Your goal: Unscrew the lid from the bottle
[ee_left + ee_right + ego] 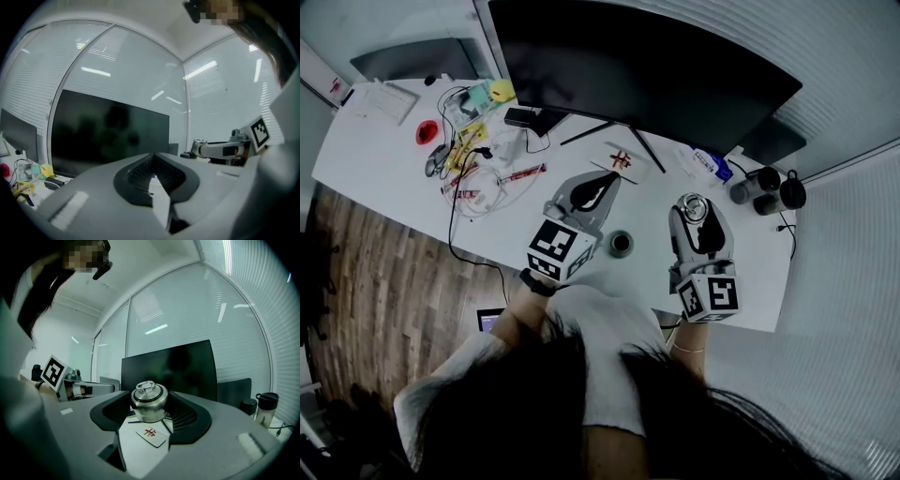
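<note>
Right gripper clamps the steel bottle above the desk, lid still on. Left gripper (shut, empty) must open, then grasp and twist it.

Item count as I read it from the operator station:

- Grippers: two, the left gripper and the right gripper.
- Marker cubes: two, one per gripper.
- Steel bottle: one, fitted with one ring-topped lid.
- Desk: one.
- Large monitor: one.
- Dark cups at the desk's right end: two.
- White card with a red mark: one.
- Small dark round item between the grippers: one.
- Red round item at the desk's left end: one.
- Cables and small clutter at the left: I cannot count these.
</note>
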A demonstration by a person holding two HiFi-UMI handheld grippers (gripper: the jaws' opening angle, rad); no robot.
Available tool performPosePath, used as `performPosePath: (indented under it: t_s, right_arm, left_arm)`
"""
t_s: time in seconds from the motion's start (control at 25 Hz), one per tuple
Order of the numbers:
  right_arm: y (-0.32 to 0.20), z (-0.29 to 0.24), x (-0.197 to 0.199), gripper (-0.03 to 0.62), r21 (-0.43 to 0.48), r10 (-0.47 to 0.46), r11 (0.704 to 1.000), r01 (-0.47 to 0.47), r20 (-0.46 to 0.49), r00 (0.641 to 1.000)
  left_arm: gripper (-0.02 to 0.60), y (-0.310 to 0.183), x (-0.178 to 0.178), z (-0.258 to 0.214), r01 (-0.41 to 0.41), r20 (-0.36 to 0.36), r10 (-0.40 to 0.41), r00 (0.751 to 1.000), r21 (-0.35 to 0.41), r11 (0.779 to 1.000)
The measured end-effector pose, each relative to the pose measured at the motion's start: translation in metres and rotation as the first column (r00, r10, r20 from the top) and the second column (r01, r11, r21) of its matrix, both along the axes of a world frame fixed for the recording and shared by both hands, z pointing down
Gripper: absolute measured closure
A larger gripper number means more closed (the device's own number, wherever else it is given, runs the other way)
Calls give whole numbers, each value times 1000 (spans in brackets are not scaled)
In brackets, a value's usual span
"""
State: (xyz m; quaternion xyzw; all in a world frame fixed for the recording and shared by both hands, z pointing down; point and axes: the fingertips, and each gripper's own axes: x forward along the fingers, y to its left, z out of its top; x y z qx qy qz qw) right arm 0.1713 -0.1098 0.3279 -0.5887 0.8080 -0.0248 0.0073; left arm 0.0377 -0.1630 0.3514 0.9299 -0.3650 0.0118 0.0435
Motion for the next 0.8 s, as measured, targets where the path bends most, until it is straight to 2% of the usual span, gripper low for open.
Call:
performPosePath:
  t_s: [0.8]
  right_arm:
    - [15, 10, -11, 342, -31, -6, 999, 7, 26, 1000]
  left_arm:
    - [522, 13, -23, 10, 29, 6, -29, 1000, -20, 999]
